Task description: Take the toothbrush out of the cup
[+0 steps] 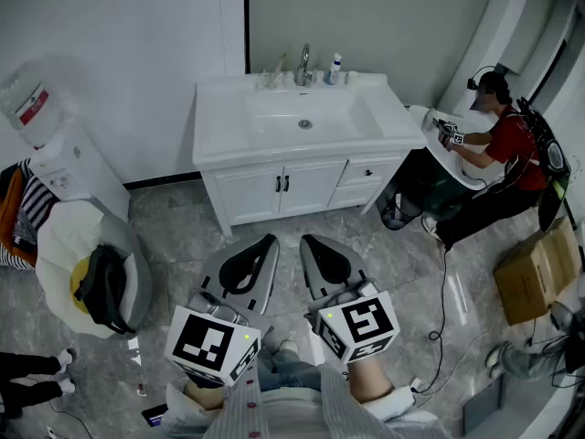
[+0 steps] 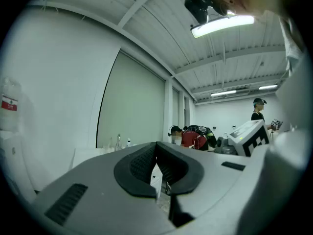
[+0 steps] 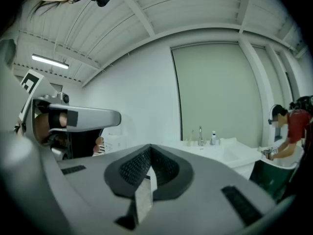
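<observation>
I see the white vanity (image 1: 219,126) against the far wall, well apart from both tools. My left gripper (image 1: 267,242) and right gripper (image 1: 309,242) hang side by side over the floor, each with jaws pressed together on nothing. The cup (image 1: 271,80) sits on the counter just left of the faucet (image 1: 304,65), with the toothbrush (image 1: 278,65) leaning out of it.

Left tool (image 1: 268,243), right tool (image 1: 312,243): jaws together

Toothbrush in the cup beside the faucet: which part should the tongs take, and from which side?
Probably the handle above the rim, from the front and above: the toothbrush leans up out of the cup, and the wall stands close behind it.
</observation>
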A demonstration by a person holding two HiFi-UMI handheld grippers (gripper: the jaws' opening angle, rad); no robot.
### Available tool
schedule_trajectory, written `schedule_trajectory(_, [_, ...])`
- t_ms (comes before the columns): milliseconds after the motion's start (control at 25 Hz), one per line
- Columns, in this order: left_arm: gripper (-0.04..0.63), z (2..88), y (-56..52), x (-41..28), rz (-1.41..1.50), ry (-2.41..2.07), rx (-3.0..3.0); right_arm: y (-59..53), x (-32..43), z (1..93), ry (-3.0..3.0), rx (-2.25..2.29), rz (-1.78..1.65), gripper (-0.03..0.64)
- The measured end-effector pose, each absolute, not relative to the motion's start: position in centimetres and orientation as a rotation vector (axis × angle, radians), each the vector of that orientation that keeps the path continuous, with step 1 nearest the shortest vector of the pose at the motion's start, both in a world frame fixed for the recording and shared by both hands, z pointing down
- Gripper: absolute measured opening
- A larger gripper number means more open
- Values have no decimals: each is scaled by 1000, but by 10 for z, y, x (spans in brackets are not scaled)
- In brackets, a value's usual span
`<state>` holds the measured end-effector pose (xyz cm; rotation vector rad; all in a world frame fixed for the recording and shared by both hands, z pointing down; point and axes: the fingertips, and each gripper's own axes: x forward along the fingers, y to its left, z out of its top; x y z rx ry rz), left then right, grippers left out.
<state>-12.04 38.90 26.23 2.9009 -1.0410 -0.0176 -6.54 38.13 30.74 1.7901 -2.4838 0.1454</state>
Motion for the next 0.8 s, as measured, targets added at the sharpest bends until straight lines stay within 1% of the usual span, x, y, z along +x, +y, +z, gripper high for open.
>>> schedule_trajectory(440, [17,266,397,-98,-14,-1034,2914,390,-45,311,-2518,1792,149,9])
schedule_trajectory(800, [17,273,404,-95,3,-1093,2892,402,-32,323,-2528,1781,182,9])
